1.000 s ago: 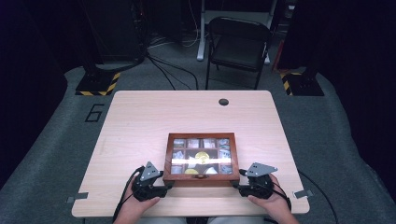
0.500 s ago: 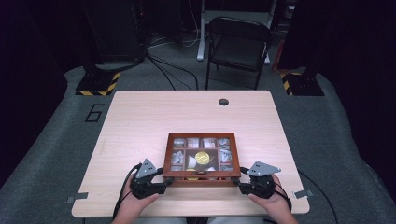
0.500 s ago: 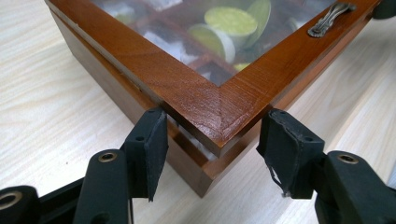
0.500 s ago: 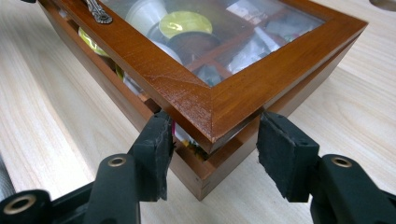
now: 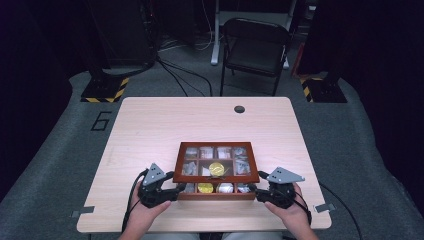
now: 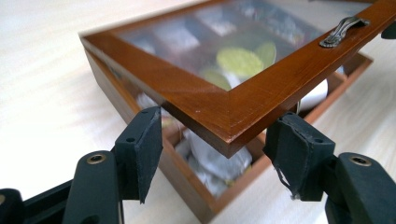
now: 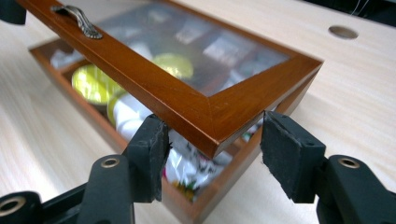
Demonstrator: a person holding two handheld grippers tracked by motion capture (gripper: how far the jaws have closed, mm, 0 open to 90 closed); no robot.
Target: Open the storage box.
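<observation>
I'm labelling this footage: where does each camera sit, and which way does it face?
High view: above the person's side, looking forward and down at the table; both hands show.
Left gripper view: on the left gripper, facing the lid corner, its fingers either side.
Right gripper view: on the right gripper, facing the opposite lid corner.
All share the wooden box, lid raised.

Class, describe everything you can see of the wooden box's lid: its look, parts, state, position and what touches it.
The lid is a reddish-brown polished wooden frame around a clear pane, with a small metal handle on its front rail. It is raised at the front and tilted, hinged at the back over the compartmented box, whose foil-wrapped contents show beneath. The left gripper and right gripper each straddle a front corner, jaws just opening; whether their pads press the wood is unclear.
</observation>
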